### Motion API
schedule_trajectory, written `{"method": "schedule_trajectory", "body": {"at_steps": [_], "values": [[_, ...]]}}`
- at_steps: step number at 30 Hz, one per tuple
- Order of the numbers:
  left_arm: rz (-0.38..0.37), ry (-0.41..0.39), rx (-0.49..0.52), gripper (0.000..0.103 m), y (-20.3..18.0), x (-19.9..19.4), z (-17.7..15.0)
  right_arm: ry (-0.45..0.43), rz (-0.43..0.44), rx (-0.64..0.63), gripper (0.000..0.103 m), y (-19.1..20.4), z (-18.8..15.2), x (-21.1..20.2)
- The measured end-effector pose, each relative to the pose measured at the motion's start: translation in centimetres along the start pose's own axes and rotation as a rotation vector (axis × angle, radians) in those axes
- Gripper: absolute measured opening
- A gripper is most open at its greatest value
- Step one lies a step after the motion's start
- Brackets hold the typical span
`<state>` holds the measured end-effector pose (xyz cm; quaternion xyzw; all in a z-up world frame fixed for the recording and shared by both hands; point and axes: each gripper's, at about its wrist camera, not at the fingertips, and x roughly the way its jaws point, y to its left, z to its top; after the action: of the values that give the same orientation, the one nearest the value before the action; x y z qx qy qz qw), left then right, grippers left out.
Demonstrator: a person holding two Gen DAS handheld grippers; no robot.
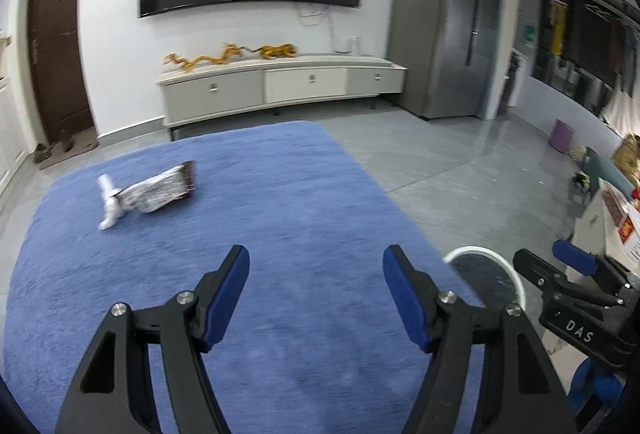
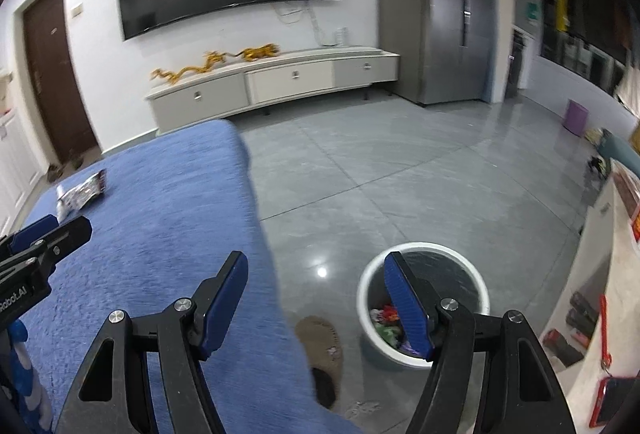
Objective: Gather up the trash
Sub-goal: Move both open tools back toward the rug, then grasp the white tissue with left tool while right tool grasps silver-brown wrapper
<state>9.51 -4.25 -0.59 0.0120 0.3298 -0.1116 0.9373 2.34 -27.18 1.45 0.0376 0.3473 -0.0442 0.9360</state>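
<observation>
A silver foil snack wrapper with a dark red end lies on the blue blanket, far left, touching a crumpled white paper. The wrapper also shows in the right wrist view. My left gripper is open and empty above the blanket, well short of the wrapper. My right gripper is open and empty, to the right of the left one, over the blanket's edge. A white trash bin holding colourful trash stands on the floor below my right gripper; its rim shows in the left wrist view.
A brown slipper lies on the grey tile floor beside the blanket. A TV cabinet and a fridge stand at the far wall. A counter with a phone and small items is at the right. A purple bin stands far right.
</observation>
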Motion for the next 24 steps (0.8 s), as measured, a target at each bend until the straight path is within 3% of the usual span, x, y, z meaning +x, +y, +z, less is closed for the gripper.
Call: {"method": "schedule_trajectory", "body": {"at_steps": [16, 24], "values": [[0.158, 0.022, -0.119, 0.068, 11.0, 0.7, -1.5, 0.058, 0.199, -0.189, 0.068, 12.1, 1.3, 4.1], [0.238, 0.057, -0.229, 0.068, 20.1, 3.0, -1.7, 0.095, 0.349, -0.225, 0.068, 17.6, 3.3, 7.7]]}}
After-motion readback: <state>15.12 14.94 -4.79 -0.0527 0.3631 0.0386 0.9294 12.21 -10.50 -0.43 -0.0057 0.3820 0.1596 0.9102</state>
